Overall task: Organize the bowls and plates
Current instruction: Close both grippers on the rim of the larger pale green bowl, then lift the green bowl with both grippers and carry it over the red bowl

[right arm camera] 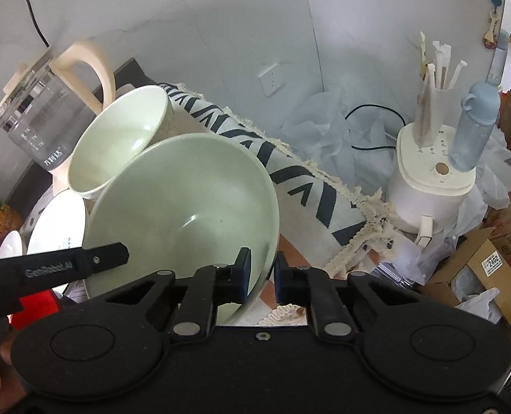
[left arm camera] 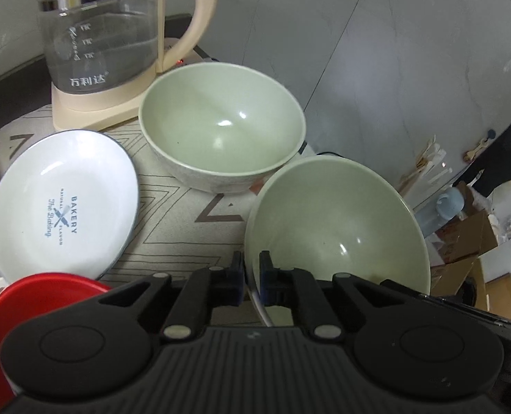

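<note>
My left gripper point(left arm camera: 252, 269) is shut on the near rim of a pale green bowl point(left arm camera: 338, 227), held tilted above the patterned mat. My right gripper point(right arm camera: 263, 269) straddles the right rim of the same bowl point(right arm camera: 186, 200); its jaws stand slightly apart around the rim. A second green bowl point(left arm camera: 220, 120) stands behind on the mat, and also shows in the right wrist view point(right arm camera: 117, 145). A white "Bakery" plate point(left arm camera: 62, 203) lies at left. A red plate point(left arm camera: 31, 303) lies at the near left.
A glass kettle point(left arm camera: 100, 34) on a cream base stands behind the bowls. In the right wrist view a white appliance point(right arm camera: 431, 186) bears a blue bottle point(right arm camera: 472, 127) and a straw holder. Cardboard boxes point(right arm camera: 483, 269) and plastic wrap crowd the right.
</note>
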A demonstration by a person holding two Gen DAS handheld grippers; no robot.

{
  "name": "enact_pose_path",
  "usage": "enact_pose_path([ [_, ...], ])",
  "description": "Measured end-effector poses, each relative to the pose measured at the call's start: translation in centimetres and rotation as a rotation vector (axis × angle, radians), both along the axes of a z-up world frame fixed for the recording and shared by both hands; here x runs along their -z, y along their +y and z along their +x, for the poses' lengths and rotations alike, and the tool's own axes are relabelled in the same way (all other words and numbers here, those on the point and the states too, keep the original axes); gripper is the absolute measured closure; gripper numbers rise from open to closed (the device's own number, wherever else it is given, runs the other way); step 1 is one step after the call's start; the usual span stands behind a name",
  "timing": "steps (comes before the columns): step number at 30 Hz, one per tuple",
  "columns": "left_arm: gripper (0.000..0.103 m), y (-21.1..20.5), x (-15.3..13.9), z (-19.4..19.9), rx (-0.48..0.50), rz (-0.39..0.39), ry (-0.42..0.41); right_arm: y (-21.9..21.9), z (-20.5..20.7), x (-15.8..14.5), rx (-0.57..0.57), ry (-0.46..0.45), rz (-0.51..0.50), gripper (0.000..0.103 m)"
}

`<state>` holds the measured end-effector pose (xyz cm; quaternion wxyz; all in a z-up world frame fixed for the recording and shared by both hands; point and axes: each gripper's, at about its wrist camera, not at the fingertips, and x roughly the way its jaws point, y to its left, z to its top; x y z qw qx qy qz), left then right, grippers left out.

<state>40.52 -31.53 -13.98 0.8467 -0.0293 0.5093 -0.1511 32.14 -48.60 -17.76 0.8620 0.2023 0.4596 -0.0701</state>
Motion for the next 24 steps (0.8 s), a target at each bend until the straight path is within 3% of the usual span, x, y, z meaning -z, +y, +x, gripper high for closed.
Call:
enact_pose_path([
  [13,0.096,1.7,-5.5,-3.7,-0.08,-0.017,-0.105,0.6,-1.9,-5.3,-0.083,-0.105,-0.045,0.089],
  [24,0.096,4.8,-8.1,-6.6,-0.171,-0.013,-0.159,2.8,-3.2,-8.3,-0.173,-0.18,-0.054,0.089],
])
